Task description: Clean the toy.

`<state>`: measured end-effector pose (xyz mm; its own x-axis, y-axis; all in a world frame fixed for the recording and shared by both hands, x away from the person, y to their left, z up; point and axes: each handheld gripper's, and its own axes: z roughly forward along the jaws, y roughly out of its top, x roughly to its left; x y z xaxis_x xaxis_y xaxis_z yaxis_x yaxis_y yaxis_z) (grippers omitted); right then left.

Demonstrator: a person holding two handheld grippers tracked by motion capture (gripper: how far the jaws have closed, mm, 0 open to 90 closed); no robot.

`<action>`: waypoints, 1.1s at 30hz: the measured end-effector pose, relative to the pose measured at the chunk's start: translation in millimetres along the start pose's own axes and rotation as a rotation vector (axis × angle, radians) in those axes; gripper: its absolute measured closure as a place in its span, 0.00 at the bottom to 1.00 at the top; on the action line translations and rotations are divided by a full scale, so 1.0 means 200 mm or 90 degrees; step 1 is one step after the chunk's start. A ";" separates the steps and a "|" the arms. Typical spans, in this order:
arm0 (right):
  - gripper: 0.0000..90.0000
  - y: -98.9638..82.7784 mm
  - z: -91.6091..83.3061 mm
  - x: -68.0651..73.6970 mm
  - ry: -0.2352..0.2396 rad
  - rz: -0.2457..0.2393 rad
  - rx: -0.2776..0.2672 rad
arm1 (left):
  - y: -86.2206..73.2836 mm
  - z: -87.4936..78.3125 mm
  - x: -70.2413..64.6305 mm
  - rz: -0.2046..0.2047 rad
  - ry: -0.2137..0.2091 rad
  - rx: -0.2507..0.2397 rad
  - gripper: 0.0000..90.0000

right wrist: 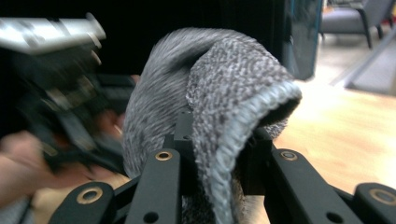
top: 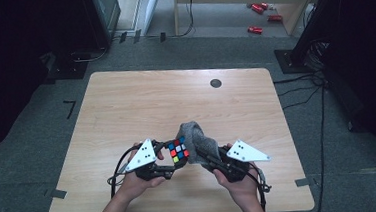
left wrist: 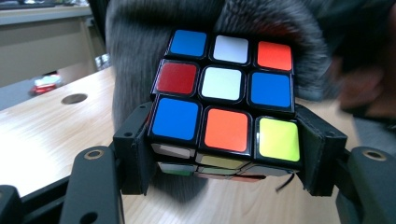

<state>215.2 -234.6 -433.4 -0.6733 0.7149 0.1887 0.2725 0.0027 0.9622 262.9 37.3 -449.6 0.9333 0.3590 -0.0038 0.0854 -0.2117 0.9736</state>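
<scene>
There was one puzzle cube with coloured square stickers set in black plastic point(top: 178, 151), held above the near middle of the pale wooden table with rounded corners point(top: 126, 105), and one grey knitted cloth point(top: 198, 138) bunched against its far and right sides. No container stood on the table, so nothing was held in one. The left gripper point(top: 172, 157) had its two black jaws pinching the cube from opposite sides, their pads flat against its lowest layer; in the left gripper view the cube point(left wrist: 226, 105) showed a full face of nine stickers: three blue, two white, two orange, one red, one yellow-green. Behind it the cloth point(left wrist: 140, 42) rose as a grey fuzzy mass. The right gripper point(top: 202, 157) had its jaws pressed together on a fold of the cloth, and in the right gripper view the cloth point(right wrist: 224, 88) stood up between them and curled over, its lighter hemmed edge turned toward the camera. A small dark round hole point(top: 216, 83) sat in the tabletop near its far edge, well apart from the hands. On the floor beyond the table lay four small red objects point(top: 255, 29), too small to identify.
</scene>
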 end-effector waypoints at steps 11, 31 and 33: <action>0.82 -0.10 0.07 0.00 -0.001 -0.038 0.038 | 0.01 -0.03 0.08 -0.127 -0.031 -0.065 0.38; 0.81 -0.19 0.16 0.13 0.084 -0.148 0.094 | 0.00 -0.04 0.11 -0.175 -0.026 -0.066 0.38; 0.81 -0.19 0.17 0.14 0.106 -0.164 0.110 | 0.00 -0.04 0.11 -0.176 -0.017 -0.063 0.38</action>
<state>208.5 -191.7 -472.0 -0.8343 0.5512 -0.0120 0.1820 0.2958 0.9377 281.5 52.1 -447.4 0.8886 0.3662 -0.2763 0.3041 -0.0192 0.9525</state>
